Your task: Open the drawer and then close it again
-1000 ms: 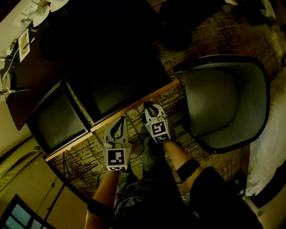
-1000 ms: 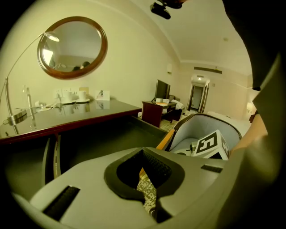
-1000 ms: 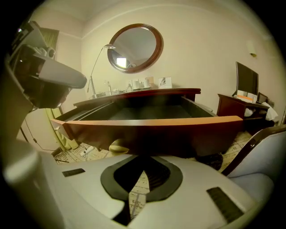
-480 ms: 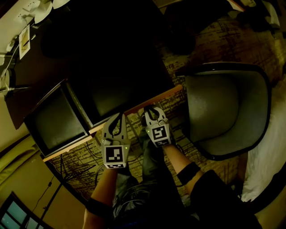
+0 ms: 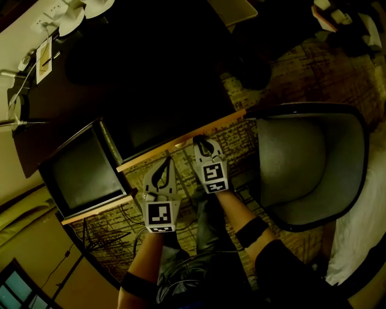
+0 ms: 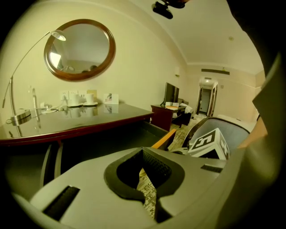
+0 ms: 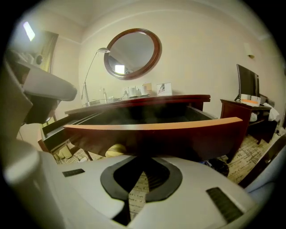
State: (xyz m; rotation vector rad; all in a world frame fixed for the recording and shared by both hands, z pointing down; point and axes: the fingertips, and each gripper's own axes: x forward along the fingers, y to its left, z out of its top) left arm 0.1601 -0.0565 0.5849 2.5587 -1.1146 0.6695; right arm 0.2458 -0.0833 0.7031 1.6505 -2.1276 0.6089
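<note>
The person's forearms reach forward over patterned carpet, each hand carrying a gripper with a marker cube on its back. The left gripper is clenched on nothing: its jaws meet at the tips and only carpet shows through the slit between them. It hangs just short of the drawer, not touching it. The right gripper is likewise closed and empty, and its tips sit close up against the middle of the drawer's curved front; whether they touch the wood cannot be told.

The drawer itself stands pulled out from under the desk, its dark inside exposed and its front edge catching orange light. To its left a second drawer is also out, showing a grey floor. A grey armchair stands on the carpet to the right of the drawer, near the right gripper.

Farther back, the dark glossy desk top carries white cups and the base of an arched lamp. On the wall behind hangs a round wood-framed mirror, and off to the right a television stands on a low cabinet.
</note>
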